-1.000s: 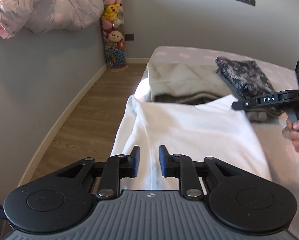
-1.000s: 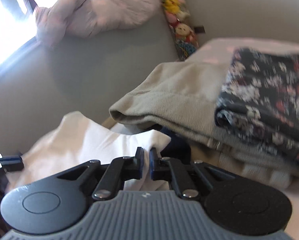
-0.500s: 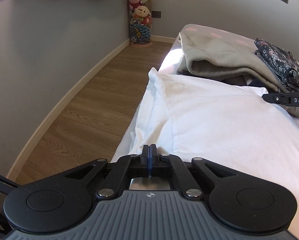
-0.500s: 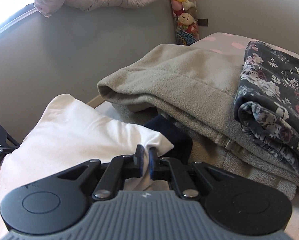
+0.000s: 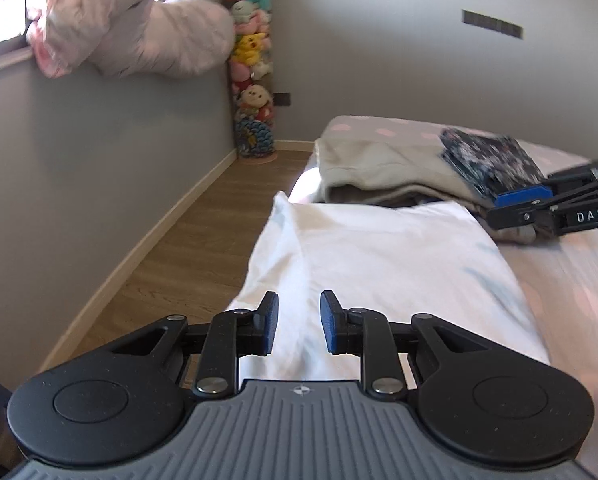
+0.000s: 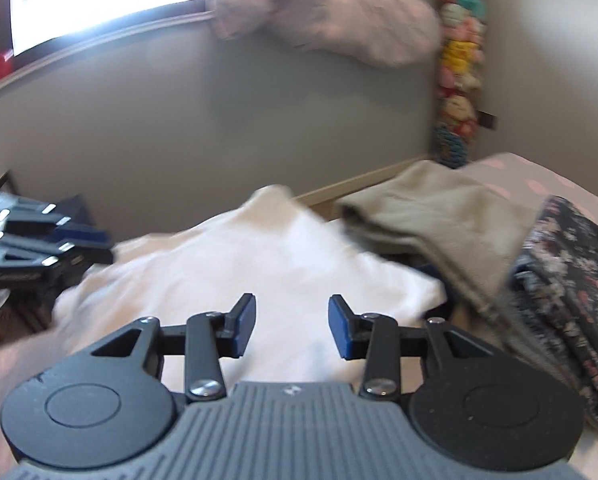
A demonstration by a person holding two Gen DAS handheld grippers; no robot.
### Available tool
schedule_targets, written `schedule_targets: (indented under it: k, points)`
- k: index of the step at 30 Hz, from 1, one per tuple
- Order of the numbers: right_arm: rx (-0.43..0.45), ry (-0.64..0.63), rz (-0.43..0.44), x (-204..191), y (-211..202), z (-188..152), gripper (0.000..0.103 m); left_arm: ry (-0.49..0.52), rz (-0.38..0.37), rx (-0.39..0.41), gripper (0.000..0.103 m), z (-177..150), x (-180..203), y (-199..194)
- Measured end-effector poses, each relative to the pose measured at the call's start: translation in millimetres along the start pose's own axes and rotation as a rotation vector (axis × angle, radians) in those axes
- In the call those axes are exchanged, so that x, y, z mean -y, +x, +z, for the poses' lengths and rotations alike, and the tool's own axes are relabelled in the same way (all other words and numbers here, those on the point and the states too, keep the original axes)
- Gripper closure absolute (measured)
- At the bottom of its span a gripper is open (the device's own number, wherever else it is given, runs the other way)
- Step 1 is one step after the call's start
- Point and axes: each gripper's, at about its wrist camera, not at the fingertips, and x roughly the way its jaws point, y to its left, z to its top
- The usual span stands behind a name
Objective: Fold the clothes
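Item: white garment [image 5: 383, 256], folded flat on the bed [image 5: 571, 280] beside the folded pile [image 5: 383, 168]. My left tongs [image 5: 298, 328] and right tongs [image 6: 291, 326]: both open, empty. Advice: smooth creases, then square edges.

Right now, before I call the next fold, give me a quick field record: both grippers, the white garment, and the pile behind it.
left gripper: open, empty, above the near edge of the garment
right gripper: open, empty, above the garment
white garment: folded, lying flat on the bed, in neither gripper
bed: light sheet with pale pink spots
beige fleece: folded, just beyond the white garment
floral garment: dark, folded, resting on the beige fleece
contact, white garment to fleece: cannot tell
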Motion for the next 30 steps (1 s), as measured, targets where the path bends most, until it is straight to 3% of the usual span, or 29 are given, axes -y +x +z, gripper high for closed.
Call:
schedule_targets:
  k: [2,4,10,15,20,24,27,30]
  points:
    - [-0.033,-0.057,0.030,-23,2,-9,0.060,0.042,0.018,-0.015,0.088,-7,11,3]
    - [-0.066,-0.111,0.000,-39,11,-16,0.060,0.030,0.043,-0.051,0.092,-14,12,13]
    - [-0.143,-0.074,-0.037,-35,41,-21,0.065,-0.058,0.074,-0.143,0.096,-33,-5,42]
    - [-0.178,-0.067,-0.025,-29,50,-26,0.065,-0.089,0.088,-0.165,0.097,-41,-4,53]
    - [-0.205,-0.032,-0.030,-27,49,-21,0.064,-0.139,0.127,-0.174,0.097,-34,1,42]
    - [-0.203,0.048,-0.037,-28,22,-13,0.064,-0.175,0.146,-0.168,0.096,-24,19,7]
    - [-0.193,0.074,-0.046,-35,-8,-12,0.058,-0.195,0.159,-0.157,0.084,-19,35,-26]
    - [-0.176,0.121,-0.047,-41,-42,-13,0.046,-0.217,0.181,-0.132,0.064,-13,58,-57]
